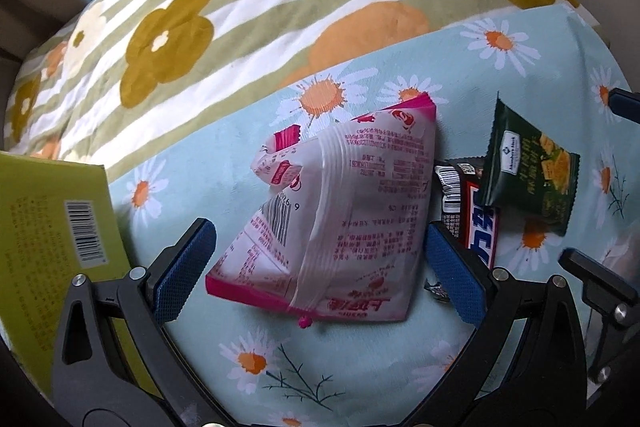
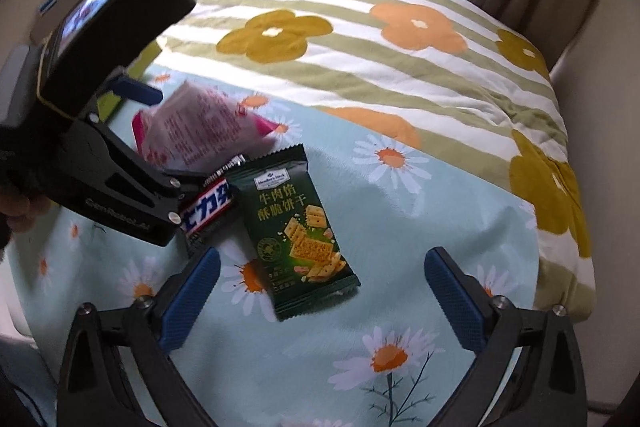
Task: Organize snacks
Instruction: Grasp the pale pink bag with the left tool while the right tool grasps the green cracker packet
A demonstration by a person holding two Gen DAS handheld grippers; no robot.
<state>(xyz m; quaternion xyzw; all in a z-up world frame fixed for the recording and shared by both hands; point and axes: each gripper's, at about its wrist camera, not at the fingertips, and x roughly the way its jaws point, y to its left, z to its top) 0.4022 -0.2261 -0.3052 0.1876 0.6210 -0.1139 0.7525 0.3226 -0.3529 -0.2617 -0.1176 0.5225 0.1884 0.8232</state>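
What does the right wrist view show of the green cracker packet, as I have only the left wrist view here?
Observer: The green cracker packet lies between the right gripper's open fingers, untouched.
Operator: Does it overlap anything?
Observer: Its upper left corner lies over the chocolate bar.
Operator: And where is my left gripper?
Observer: The left gripper straddles the pink-and-white bag, beside that bar.

On the daisy sheet (image 2: 400, 227) the cracker packet (image 2: 298, 231) lies in the middle, the chocolate bar (image 2: 208, 207) touching its left edge, the puffed snack bag (image 2: 196, 131) farther left and behind, the box (image 1: 52, 223) leftmost, and the striped quilt (image 2: 380, 67) lies at the far side.
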